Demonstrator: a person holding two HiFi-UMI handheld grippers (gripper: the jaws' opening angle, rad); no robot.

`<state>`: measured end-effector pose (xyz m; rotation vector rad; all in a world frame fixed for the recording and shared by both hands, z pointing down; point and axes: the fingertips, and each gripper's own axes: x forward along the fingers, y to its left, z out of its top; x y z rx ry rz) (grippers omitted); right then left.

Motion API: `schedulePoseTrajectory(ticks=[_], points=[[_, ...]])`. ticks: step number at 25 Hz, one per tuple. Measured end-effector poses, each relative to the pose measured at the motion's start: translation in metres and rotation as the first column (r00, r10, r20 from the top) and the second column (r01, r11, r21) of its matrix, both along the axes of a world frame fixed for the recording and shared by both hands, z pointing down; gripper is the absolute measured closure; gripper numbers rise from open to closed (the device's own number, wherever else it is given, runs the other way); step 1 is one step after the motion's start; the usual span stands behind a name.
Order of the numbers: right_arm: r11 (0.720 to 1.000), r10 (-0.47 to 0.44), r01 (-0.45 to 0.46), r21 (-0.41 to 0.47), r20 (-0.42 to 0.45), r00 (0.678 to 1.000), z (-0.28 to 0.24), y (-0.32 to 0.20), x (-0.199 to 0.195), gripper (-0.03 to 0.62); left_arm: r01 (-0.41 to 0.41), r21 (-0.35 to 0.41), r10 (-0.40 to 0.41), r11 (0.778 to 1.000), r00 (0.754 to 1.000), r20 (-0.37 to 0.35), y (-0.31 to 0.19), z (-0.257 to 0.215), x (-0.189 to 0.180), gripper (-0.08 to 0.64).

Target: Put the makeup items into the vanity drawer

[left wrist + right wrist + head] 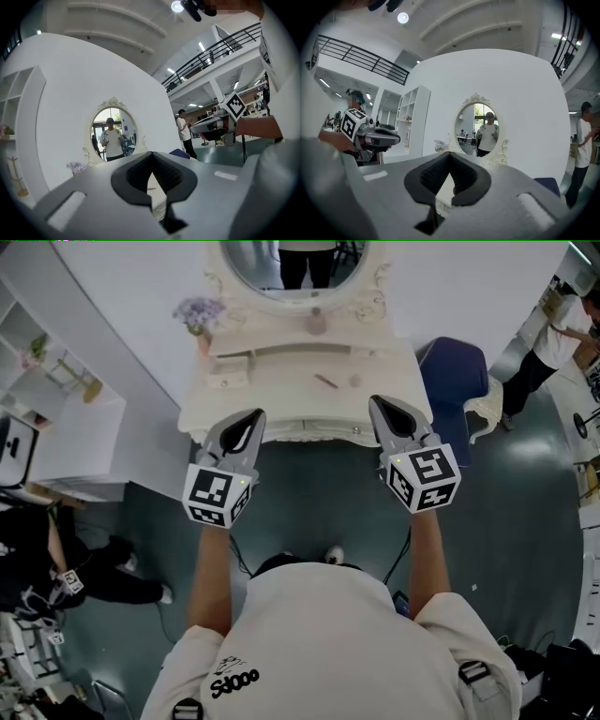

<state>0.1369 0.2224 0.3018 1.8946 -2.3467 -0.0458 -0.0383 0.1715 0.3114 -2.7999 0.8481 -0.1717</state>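
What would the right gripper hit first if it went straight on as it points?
Likely the oval mirror at the vanity's back: the shut, empty right gripper points level over the vanity top toward its lower left edge. Depth is unclear.

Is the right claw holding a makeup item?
No: the right claw is shut with nothing between its pads, and a slim brown stick lies on the vanity top.
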Motion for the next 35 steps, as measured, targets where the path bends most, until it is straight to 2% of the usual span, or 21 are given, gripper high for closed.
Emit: schedulePoseTrajectory(ticks=[5,11,18,26,31,35], points=[[0.998,-0.07,0.07,-0.006,-0.008,0.998,0.004,0.001,0.01,0.591,0.022,-0.028,-0.022,0.999,0.999,-0.032,0.002,0.005,0.014,0.541],[0.993,-0.116,0.115,-0.022,-0.028,0.993,0.012,-0.006,0.015,0.591,0.011,-0.021,-0.011,1.0,1.0,-0.003,-0.001,0.014,0.028,0.541],[0.988,-0.144,0.14,-0.063,-0.073,0.987,0.029,-0.037,0.015,0.591,0.011,-0.021,-0.011,1.0,1.0,0.02,-0.029,0.024,0.035,0.541],[0.984,-0.173,0.168,-0.063,-0.087,0.981,0.033,-0.115,0.009,0.592,0.024,-0.042,-0.024,0.999,1.0,-0.011,-0.117,0.032,0.035,0.541],[0.987,-0.156,0.151,-0.062,-0.096,0.983,0.026,-0.182,0.002,0.591,0.003,-0.061,-0.004,0.998,1.0,-0.017,-0.185,0.03,0.035,0.541],[0.985,-0.152,0.141,-0.096,-0.119,0.981,0.025,-0.228,-0.008,0.591,-0.029,-0.075,0.027,0.997,0.999,-0.023,-0.235,0.024,0.037,0.541]])
